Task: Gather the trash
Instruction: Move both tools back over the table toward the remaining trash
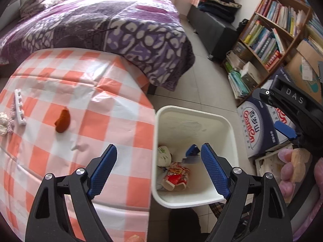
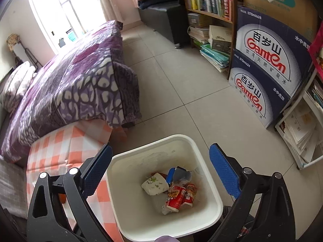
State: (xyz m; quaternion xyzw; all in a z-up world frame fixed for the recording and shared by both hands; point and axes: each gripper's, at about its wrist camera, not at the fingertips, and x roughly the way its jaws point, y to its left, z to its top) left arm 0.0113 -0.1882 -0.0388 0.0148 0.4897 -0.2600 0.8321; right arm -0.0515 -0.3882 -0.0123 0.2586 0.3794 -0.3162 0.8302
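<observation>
A white trash bin (image 1: 193, 113) stands on the floor against the table's right edge. It holds a red snack wrapper (image 1: 177, 175), a white crumpled packet (image 1: 164, 155) and a blue carton (image 1: 191, 151). My left gripper (image 1: 158, 148) hangs open over the table edge and the bin, with nothing between its fingers. On the checked tablecloth (image 1: 80, 80) lie an orange-brown scrap (image 1: 63, 121), a white comb-like strip (image 1: 19, 106) and pale crumpled bits (image 1: 5, 123). My right gripper (image 2: 160, 146) is open and empty above the bin (image 2: 153, 141), over the red wrapper (image 2: 179, 197) and white packet (image 2: 155, 185).
A bed with a purple patterned cover (image 1: 121, 26) sits behind the table. A bookshelf (image 1: 272, 30) and stacked blue water cartons (image 2: 268, 76) line the right side. Grey tiled floor (image 2: 181, 80) lies between bed and shelf. The right gripper's body (image 1: 292, 109) shows beside the bin.
</observation>
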